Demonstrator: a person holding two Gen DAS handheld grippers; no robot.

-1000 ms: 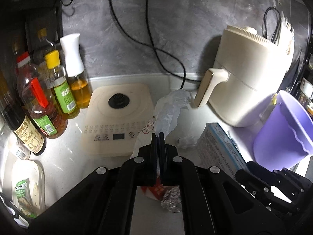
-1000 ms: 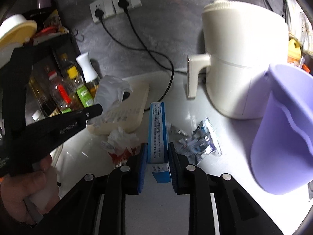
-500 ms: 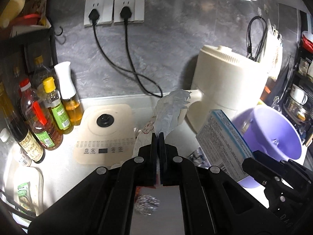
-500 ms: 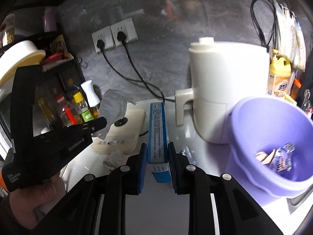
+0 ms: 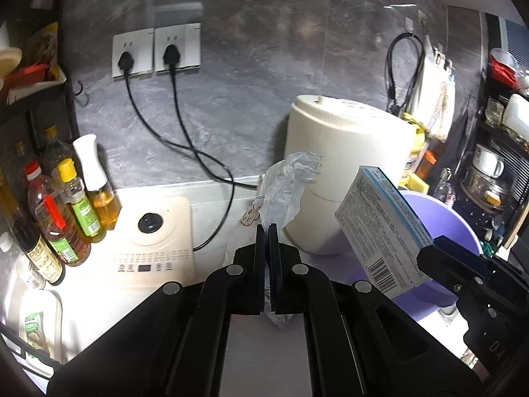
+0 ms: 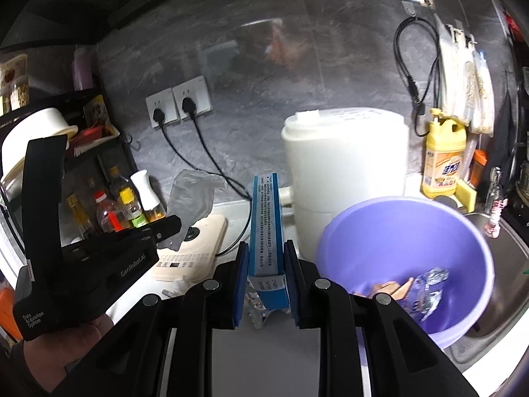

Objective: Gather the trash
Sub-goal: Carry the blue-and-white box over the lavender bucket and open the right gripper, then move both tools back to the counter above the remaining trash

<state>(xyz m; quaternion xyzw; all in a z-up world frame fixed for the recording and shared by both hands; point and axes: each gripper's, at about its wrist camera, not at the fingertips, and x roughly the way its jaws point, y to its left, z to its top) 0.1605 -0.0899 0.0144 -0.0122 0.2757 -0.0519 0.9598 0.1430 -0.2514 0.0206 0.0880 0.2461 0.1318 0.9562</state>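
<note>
On the counter, the "GenRobot.AI" left tool (image 6: 172,228) pinches a plastic wrapper (image 5: 284,188); right tool (image 6: 264,281) clamps a blue box (image 6: 266,231).

Taking the air fryer (image 6: 344,172) on the desk (image 6: 271,347) as the landmark: the induction cooker (image 5: 155,244) lies to its left, with the bottles (image 5: 69,208) further left against the wall. The basin (image 6: 406,264) stands in front of it to the right, wrappers (image 6: 426,291) inside. The detergent jug (image 6: 444,162) stands right of it. The sockets (image 5: 155,51) sit on the wall up to its left.
</note>
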